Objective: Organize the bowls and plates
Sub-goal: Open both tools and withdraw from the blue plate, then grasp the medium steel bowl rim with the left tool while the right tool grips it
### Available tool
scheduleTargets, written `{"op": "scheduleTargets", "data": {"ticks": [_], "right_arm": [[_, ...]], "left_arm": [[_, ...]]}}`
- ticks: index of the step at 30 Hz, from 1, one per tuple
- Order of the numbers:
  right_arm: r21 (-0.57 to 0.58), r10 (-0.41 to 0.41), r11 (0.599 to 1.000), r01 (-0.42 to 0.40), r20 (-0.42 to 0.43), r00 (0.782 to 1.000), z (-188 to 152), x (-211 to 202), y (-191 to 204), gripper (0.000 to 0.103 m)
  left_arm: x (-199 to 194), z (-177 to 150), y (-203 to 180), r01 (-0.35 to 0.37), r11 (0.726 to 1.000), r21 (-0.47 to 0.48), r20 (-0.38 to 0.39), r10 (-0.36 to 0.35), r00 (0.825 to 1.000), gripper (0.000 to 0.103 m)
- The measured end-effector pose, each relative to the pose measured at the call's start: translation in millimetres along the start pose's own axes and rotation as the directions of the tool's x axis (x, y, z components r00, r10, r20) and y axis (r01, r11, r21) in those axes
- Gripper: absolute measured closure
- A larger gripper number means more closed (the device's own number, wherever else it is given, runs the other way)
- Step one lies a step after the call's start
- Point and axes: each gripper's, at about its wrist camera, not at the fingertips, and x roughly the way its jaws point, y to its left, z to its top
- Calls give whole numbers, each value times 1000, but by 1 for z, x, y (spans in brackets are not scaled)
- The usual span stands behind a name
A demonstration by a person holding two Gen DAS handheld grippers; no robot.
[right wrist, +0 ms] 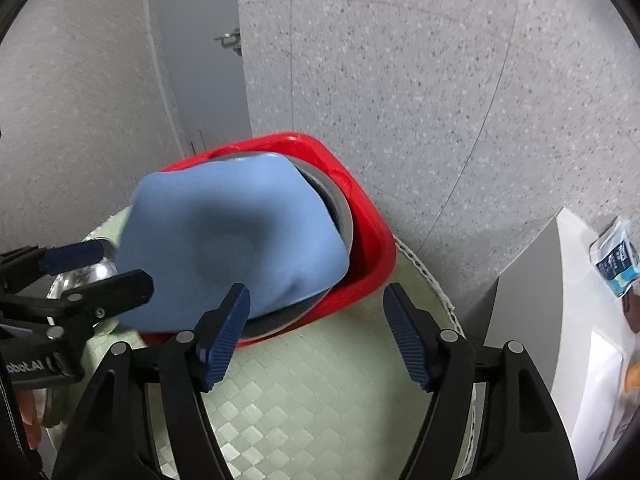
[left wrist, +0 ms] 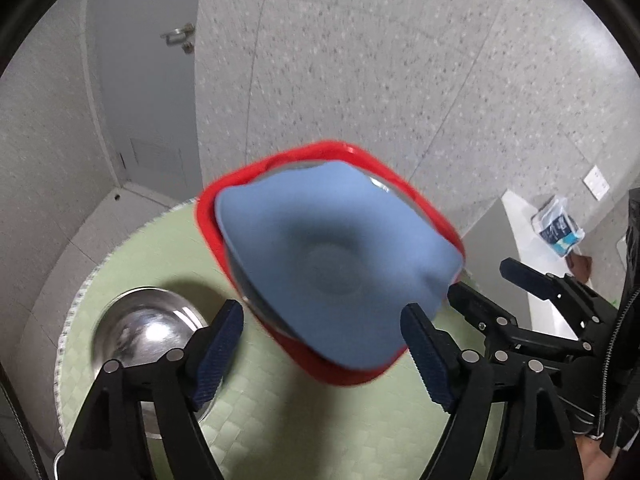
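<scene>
With both my left gripper [left wrist: 322, 320] and right gripper [right wrist: 316, 316] spread and empty, the blue bowl [left wrist: 332, 264] sat nested atop a steel bowl in the red basin [left wrist: 412, 196]; it looked light, soft-walled, best pinched at its rim.

A round table with a pale green checked mat [right wrist: 320, 392] fills the six o'clock area. Behind it, a speckled grey wall [right wrist: 440, 100] covers twelve to three o'clock. A grey door [left wrist: 140, 100] with a metal handle [left wrist: 178, 36] stands at ten o'clock. At three o'clock, a white ledge [right wrist: 576, 280] carries a blue-and-white packet [right wrist: 614, 260].
</scene>
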Motion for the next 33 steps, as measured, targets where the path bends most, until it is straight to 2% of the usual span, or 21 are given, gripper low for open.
{"op": "scheduleTargets", "data": {"ticks": [9, 14, 19, 26, 33], "right_arm": [[-15, 15, 1000, -14, 98, 995, -8, -56, 22, 25], [-5, 7, 1000, -6, 156, 988, -13, -91, 42, 23], [41, -12, 999, 4, 215, 977, -19, -118, 72, 20], [90, -10, 996, -10, 225, 974, -36, -127, 132, 19], [142, 30, 989, -51, 149, 988, -71, -109, 183, 19]], "left_arm": [[-95, -46, 9, -27, 999, 33, 132, 22, 991, 14], [-153, -74, 38, -2, 999, 41, 199, -7, 980, 10], [-206, -102, 92, 0, 999, 43, 241, -10, 970, 8], [-248, -133, 171, 8, 1000, 20, 213, -12, 977, 8], [-260, -164, 222, -7, 998, 62, 124, -1, 992, 8]]}}
